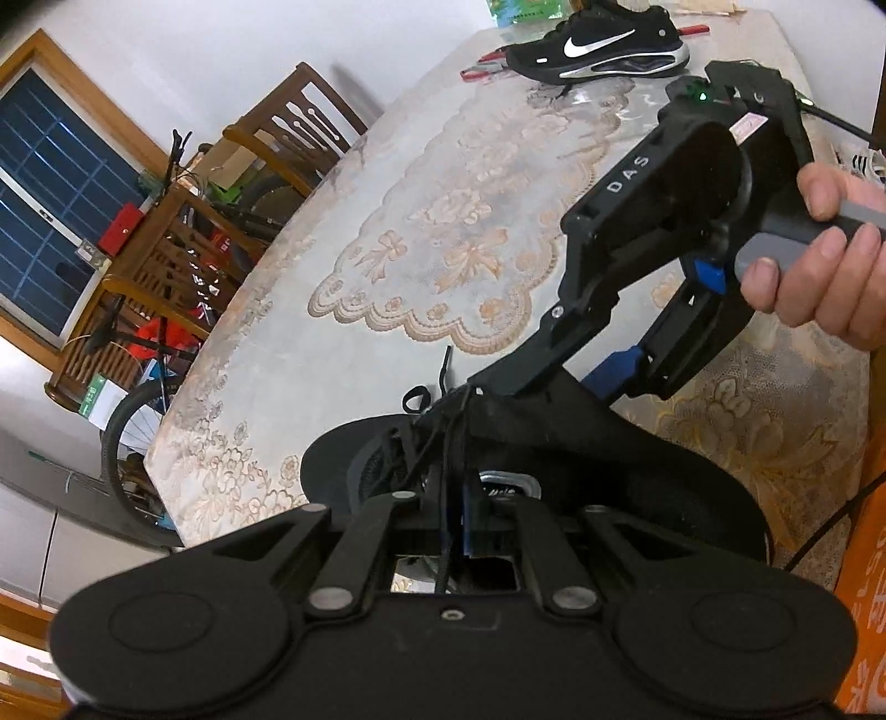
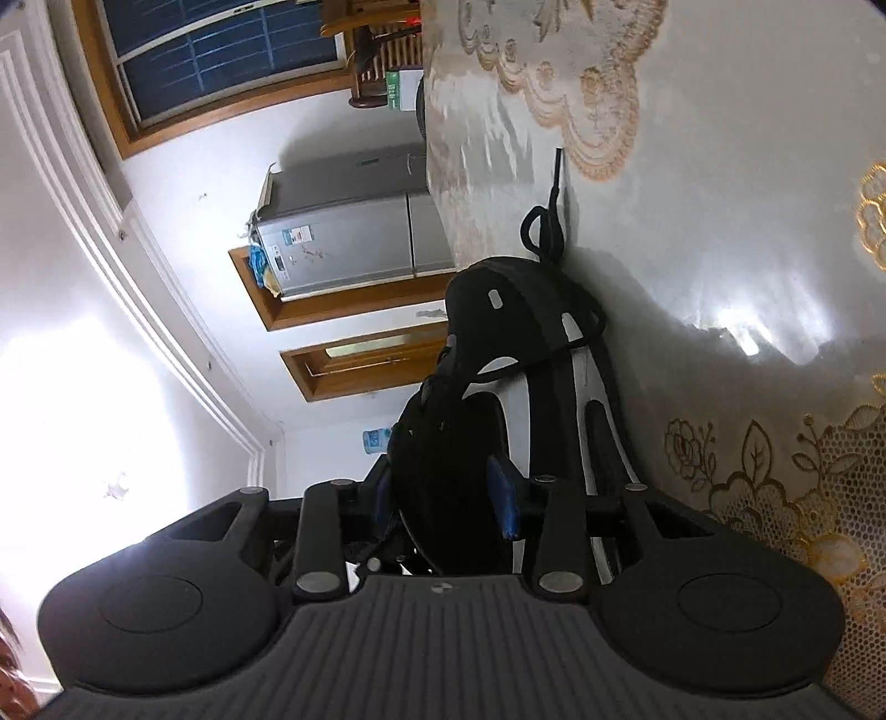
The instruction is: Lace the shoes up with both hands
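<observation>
- I have the black sneaker (image 1: 554,443) on the lace-patterned tablecloth (image 1: 387,249), close under both tools, so the eyelet area sits between them.
- My left gripper (image 1: 451,520) is clenched on a thin black lace (image 1: 457,421); the strand runs taut from the shoe's throat down between its closed fingers, which I judge keeps tension while the other side works.
- My right gripper (image 2: 443,498) straddles the rear of the shoe with jaws apart; the blue pad (image 2: 505,498) lies against or just beside the upper, the far pad is hidden, and I cannot tell whether it presses. I think it is there to steady the shoe.
- The left wrist view shows what the right one misses: the hand (image 1: 825,249) on the right tool's handle, the second Nike sneaker (image 1: 598,47) far across the table with red-handled pliers (image 1: 487,63) beside it, and wooden chairs (image 1: 288,127) and a bicycle (image 1: 166,376) beyond the edge.
- The right wrist view gives the shoe's white side stripe (image 2: 531,399), the loose lace end (image 2: 554,210) lying past the toe, and a grey refrigerator (image 2: 354,221).
</observation>
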`<state>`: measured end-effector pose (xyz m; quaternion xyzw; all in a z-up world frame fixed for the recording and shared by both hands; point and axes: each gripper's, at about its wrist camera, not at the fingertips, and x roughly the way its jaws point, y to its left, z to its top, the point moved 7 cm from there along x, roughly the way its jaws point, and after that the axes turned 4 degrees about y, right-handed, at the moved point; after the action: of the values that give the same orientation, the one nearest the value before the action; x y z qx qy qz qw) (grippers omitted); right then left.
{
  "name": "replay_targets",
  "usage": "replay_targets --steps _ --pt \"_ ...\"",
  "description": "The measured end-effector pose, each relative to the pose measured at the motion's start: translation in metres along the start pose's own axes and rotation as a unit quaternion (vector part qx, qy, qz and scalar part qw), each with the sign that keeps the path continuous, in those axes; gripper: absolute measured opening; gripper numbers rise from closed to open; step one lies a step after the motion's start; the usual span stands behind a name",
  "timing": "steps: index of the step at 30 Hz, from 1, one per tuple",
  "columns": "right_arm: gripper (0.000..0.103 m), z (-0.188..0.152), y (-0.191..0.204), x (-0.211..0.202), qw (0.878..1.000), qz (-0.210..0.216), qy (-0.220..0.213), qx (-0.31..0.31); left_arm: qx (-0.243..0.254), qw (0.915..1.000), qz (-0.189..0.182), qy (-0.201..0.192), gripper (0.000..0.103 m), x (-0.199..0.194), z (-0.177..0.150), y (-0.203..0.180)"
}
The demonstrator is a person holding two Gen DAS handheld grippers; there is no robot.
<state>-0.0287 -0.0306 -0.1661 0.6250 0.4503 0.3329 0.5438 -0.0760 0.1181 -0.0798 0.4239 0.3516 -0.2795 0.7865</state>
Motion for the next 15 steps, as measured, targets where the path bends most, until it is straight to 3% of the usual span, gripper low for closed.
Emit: replay_targets --steps 15 --pt "0.039 0.0026 -0.0020 0.0031 1.000 -0.004 -0.001 -0.008 -0.001 1.0000 -0.007 0.001 0.005 0.0019 0.0003 -0.0036"
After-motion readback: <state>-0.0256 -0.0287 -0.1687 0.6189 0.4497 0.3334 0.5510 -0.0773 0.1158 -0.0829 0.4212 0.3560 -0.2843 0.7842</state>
